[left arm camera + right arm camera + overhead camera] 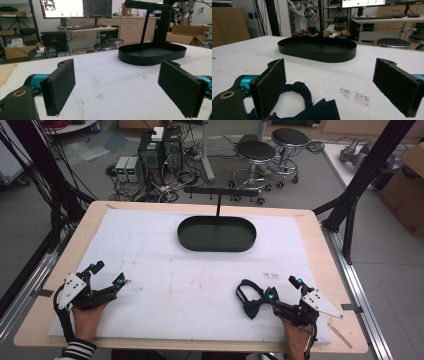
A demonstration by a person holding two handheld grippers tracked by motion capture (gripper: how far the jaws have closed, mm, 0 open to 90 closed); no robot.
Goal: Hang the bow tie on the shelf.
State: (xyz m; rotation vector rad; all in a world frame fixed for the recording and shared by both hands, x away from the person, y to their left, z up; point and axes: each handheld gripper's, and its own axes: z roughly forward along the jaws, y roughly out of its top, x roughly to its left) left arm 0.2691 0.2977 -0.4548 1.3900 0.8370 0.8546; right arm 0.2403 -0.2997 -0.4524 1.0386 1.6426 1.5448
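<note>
Lying beside the open right claw (283, 288) (untouched): bow tie (252, 301).

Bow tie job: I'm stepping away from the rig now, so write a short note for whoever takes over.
Left gripper: open, nothing between its jaws, resting at the near left of the white mat.
Right gripper: open, not gripping; the dark bow tie lies on the mat at its left jaw.
Black oval tray with its T-shaped stand sits at the far middle of the mat, and nothing lies in it.
Done: nothing visible yet; the bow tie is not picked up.
Left: probably grasp the bow tie and move it to the tray or stand.
</note>
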